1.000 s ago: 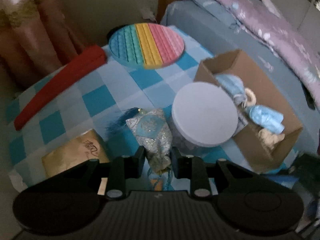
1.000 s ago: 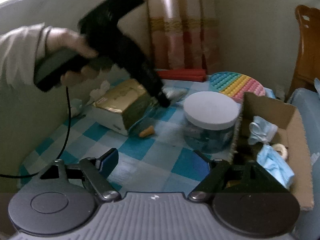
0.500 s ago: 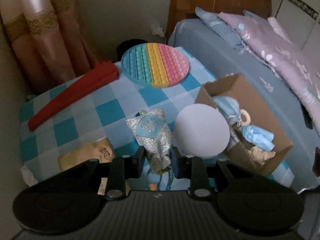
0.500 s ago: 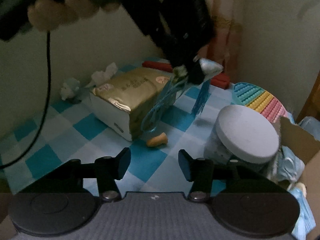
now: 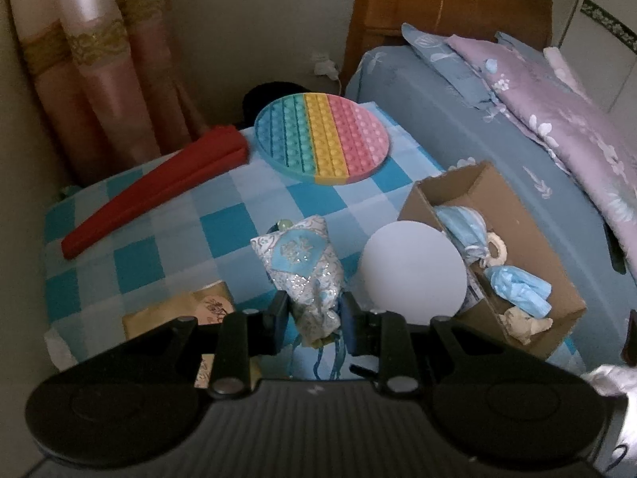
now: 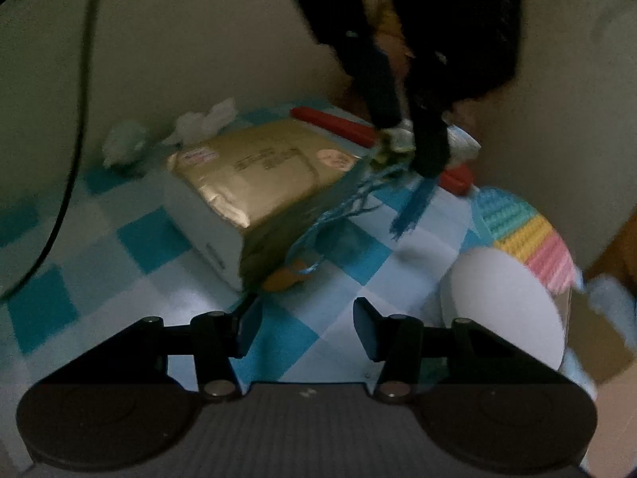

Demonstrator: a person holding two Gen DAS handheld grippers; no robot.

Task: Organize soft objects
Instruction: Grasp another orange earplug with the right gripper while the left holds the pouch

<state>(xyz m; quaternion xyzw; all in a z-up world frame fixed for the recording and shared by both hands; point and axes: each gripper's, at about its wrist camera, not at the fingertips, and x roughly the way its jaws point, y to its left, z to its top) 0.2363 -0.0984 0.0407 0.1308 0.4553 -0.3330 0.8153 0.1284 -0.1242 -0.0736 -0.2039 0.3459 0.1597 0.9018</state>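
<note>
Two grippers up: my left gripper (image 5: 314, 310) clamps the silvery-blue embroidered fabric pouch (image 5: 304, 275) above the blue-checked tablecloth (image 5: 167, 239); my right gripper (image 6: 304, 324) hangs jaws apart near the gold box (image 6: 262, 171), pink curtains (image 5: 91, 75) behind.

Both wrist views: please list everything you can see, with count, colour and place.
Pouch: one, pale blue and silver, held above the table.
Round bubble mat: one, rainbow stripes, far side of the table.
Red wedge: one, far left of the table.
Jar: one, white lid, beside the box.
Cardboard box: one, brown, right edge, holding blue masks.
Gold packet: one, left of the table.
Orange bit: one, beside the packet.
Tablecloth: one, blue checks.
Bed: one, blue, right.
Curtain: pink, back left.
Left gripper: jaws shut on the pouch.
Right gripper: jaws open, holding nothing.
</note>
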